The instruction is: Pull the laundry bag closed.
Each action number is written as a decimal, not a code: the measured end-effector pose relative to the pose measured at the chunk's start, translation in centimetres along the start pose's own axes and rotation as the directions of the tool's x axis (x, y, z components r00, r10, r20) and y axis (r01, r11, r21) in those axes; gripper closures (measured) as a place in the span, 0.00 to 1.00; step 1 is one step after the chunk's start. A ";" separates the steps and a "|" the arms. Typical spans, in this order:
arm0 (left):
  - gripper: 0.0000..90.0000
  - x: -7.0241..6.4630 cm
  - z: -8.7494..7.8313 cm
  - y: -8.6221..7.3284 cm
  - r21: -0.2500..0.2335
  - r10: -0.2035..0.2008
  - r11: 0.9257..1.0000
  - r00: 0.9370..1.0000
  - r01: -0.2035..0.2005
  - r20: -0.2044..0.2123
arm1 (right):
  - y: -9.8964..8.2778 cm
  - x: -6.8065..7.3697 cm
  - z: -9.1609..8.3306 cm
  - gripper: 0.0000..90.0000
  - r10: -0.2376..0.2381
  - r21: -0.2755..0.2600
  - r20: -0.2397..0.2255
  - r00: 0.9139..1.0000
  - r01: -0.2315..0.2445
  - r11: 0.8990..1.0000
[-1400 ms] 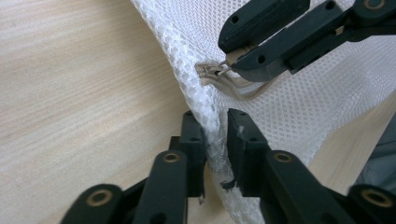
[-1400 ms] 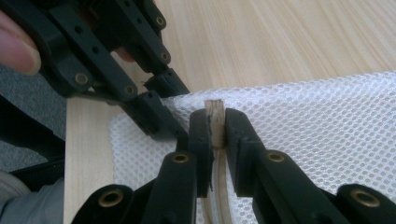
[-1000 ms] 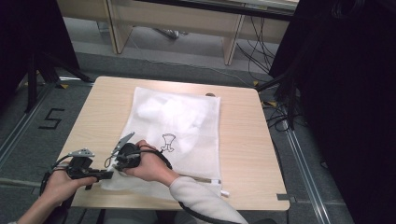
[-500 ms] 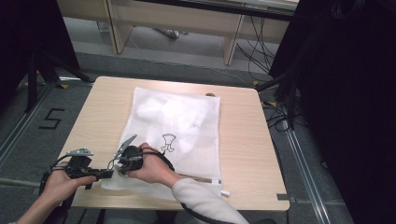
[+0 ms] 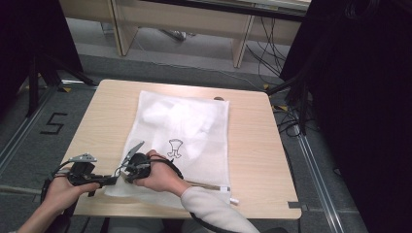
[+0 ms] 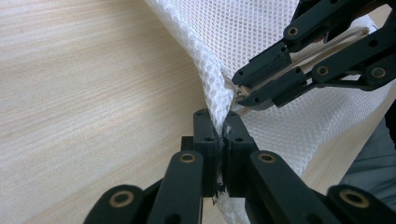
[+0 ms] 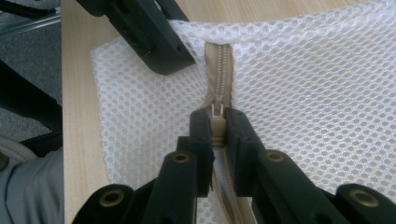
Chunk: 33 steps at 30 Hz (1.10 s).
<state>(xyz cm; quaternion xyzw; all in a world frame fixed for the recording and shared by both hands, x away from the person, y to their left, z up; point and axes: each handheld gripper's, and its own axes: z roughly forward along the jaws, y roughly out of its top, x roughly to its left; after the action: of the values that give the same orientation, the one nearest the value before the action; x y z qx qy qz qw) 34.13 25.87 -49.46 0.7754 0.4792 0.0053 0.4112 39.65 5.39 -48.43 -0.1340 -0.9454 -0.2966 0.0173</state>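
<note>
Lying flat on the desk [image 5: 252,145], the mesh bag [image 5: 194,126] reaches from the far edge to the near one, its near left corner between the two hands. What fills it is only a pale blur through the mesh, and the small black print [image 5: 176,148] on it is too small to read.

The left tongs [image 6: 219,126] are pressed together on a fold of mesh at that corner; the fabric runs down between the jaws and out of sight behind them. From the high view the left tongs [image 5: 112,180] are mostly covered by the hand, so the pinch itself is hard to see there.

The right tongs [image 7: 217,126] are pinching the beige zipper pull [image 7: 217,122], which is half buried between the jaws. The zipper [image 7: 219,65] runs on toward the bag's edge, where the other tool's black links cover the corner. In the high view the right hand [image 5: 158,174] hides the right tongs [image 5: 127,174] and the pull.
</note>
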 end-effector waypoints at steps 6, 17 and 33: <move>0.95 0.0 0.0 0.0 -0.004 0.001 1.000 1.000 -0.001 0.006 | -0.1 0.0 -0.4 0.92 -0.001 -0.001 -0.003 1.000 0.001 1.000; 0.95 0.1 -0.1 0.0 -0.005 -0.003 1.000 1.000 0.003 0.010 | -0.9 -0.1 -0.3 0.92 -0.001 0.015 0.002 1.000 0.001 1.000; 0.95 0.2 -0.2 0.0 0.004 0.017 1.000 1.000 -0.017 -0.014 | -1.7 -0.2 -0.5 0.92 0.013 0.022 -0.006 1.000 -0.013 1.000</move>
<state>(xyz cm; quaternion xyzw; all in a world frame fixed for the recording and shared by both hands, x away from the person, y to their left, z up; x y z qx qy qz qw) 34.14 26.16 -49.43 0.7802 0.4754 0.0135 0.4062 39.39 3.69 -49.02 -0.1393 -0.9476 -0.2864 0.0236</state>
